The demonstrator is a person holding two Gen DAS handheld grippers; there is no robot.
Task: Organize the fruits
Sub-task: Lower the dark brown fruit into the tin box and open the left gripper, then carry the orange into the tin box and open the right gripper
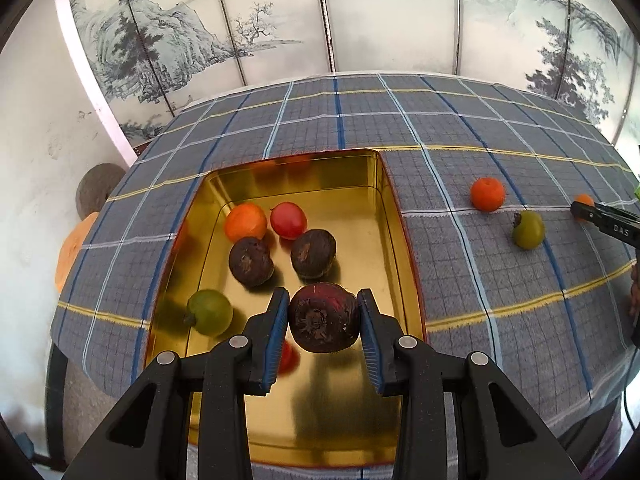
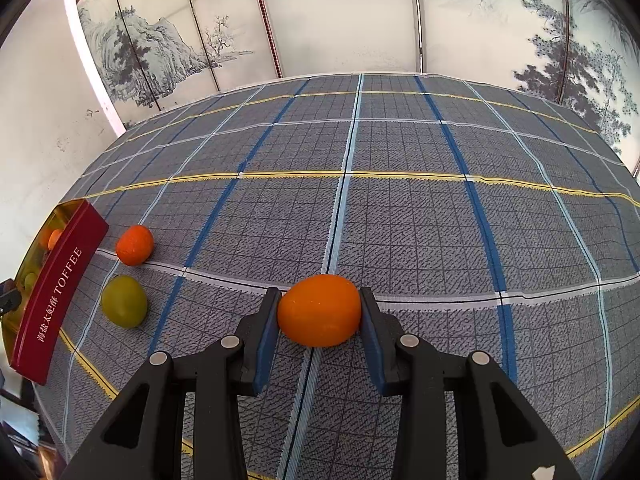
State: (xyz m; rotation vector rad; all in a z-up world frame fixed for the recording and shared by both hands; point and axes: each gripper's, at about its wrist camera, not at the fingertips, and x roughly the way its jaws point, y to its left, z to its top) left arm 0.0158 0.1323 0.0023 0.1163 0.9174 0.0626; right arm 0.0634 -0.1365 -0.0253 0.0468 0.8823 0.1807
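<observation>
My left gripper (image 1: 323, 312) is shut on a dark purple fruit (image 1: 323, 318) and holds it above the gold tin (image 1: 396, 216). In the tin lie two more dark fruits (image 1: 251, 261), an orange one (image 1: 245, 222), a red one (image 1: 288, 220), a green one (image 1: 210, 312) and a red one (image 1: 289, 356) partly hidden by my finger. My right gripper (image 2: 319, 310) is shut on an orange fruit (image 2: 319, 310) just above the cloth. An orange fruit (image 2: 134, 245) and a green fruit (image 2: 123, 301) lie on the cloth beside the tin's red wall (image 2: 60, 292).
The table wears a grey plaid cloth (image 2: 400, 220). A painted folding screen (image 2: 320, 20) stands behind it. In the left wrist view the loose orange fruit (image 1: 487, 194) and green fruit (image 1: 529, 229) lie right of the tin, with the right gripper's fingertip (image 1: 600, 216) beyond them.
</observation>
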